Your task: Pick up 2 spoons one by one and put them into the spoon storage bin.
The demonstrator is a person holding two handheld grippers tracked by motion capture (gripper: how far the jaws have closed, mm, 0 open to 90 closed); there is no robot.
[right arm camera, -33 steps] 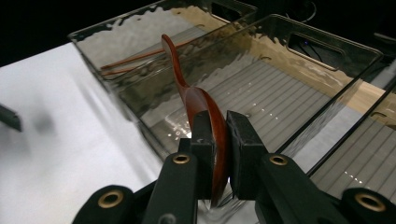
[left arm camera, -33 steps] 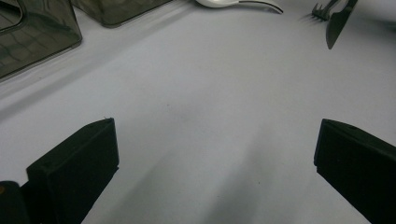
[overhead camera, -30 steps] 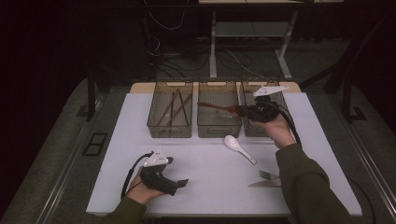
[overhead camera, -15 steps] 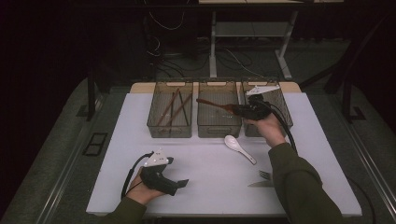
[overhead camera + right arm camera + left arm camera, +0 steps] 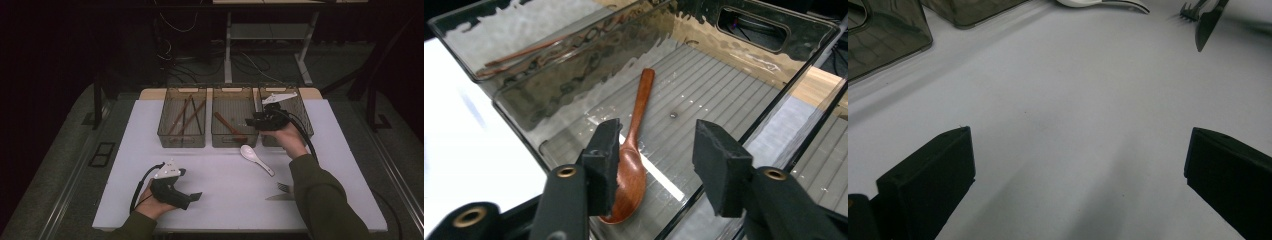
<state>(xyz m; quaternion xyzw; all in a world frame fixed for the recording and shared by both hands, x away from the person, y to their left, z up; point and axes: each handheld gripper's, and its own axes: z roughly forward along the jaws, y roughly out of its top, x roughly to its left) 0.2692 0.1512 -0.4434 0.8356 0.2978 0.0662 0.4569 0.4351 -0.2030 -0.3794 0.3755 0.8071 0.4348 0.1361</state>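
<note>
- While the wooden spoon lay flat in the middle bin, the right gripper hung right above it, fingers just opened partway with nothing between them.
- Chopsticks sat in the left bin.
- White spoon, fork and knife were loose on the desk.
- Left gripper rested low near the front edge, fingers wide and empty.
</note>
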